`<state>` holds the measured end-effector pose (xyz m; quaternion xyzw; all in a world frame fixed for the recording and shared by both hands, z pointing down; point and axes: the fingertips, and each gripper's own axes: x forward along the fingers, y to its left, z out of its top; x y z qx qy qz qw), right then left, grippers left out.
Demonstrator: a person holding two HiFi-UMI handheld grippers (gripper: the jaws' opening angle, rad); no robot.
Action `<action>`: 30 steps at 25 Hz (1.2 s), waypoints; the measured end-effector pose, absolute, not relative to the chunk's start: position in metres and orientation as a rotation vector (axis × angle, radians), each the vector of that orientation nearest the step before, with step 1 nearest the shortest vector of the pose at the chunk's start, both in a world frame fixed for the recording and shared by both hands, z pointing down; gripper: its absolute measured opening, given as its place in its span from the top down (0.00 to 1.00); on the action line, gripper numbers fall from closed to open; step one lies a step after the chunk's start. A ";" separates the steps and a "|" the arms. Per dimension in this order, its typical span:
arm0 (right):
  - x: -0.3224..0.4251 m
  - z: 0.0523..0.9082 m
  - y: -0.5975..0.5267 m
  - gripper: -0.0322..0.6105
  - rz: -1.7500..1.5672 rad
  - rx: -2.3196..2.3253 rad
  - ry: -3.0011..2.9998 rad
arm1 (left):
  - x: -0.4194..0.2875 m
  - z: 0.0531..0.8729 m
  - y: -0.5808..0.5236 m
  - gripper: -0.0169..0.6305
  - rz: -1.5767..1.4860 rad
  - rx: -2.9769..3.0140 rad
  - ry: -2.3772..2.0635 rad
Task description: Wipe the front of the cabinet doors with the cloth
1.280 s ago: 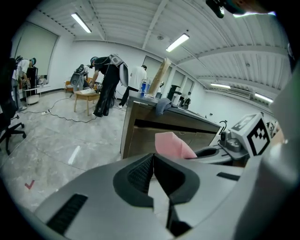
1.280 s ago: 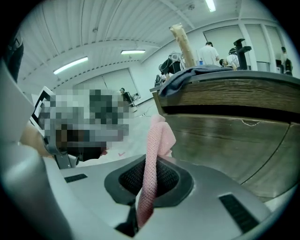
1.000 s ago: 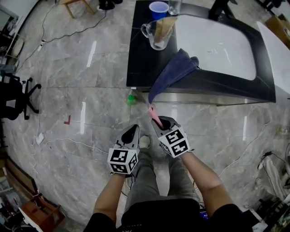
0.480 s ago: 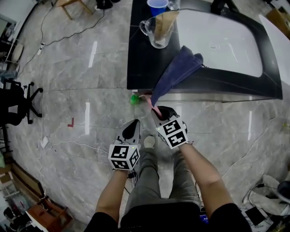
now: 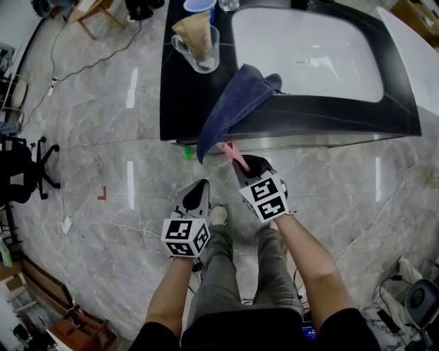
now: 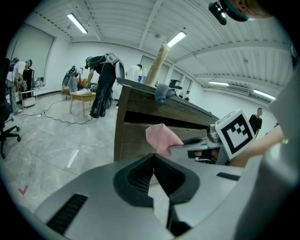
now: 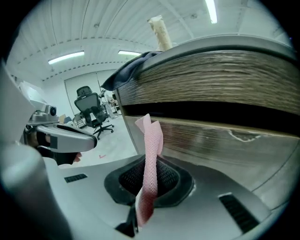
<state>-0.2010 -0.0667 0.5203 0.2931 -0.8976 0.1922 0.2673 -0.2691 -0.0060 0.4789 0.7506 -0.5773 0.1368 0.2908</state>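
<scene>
The left gripper is closed up with nothing in it. The right gripper pinches the one pink cloth, which sticks up just in front of the cabinet doors. I think the cloth should be pressed flat on the wood and rubbed side to side. On top sit one blue towel, one glass jug and one blue cup.

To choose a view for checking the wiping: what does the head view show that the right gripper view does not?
Only the head view: the white cabinet top, a blue plastic cup, the person's grey trouser legs. Only the right gripper view: the brown wood-grain cabinet front, white ceiling lamps. Both: the right tongs shut on the pink cloth, and the dark blue towel draped over the cabinet's edge.
</scene>
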 end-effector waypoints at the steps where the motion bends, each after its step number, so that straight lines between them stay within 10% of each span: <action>1: -0.192 0.520 -0.069 0.89 0.520 0.806 -2.418 | -0.262 0.479 -0.009 0.96 0.363 2.010 -1.531; 30: 0.024 0.530 -0.097 0.89 0.591 1.110 -2.292 | -0.062 0.500 -0.062 0.96 0.399 2.205 -1.329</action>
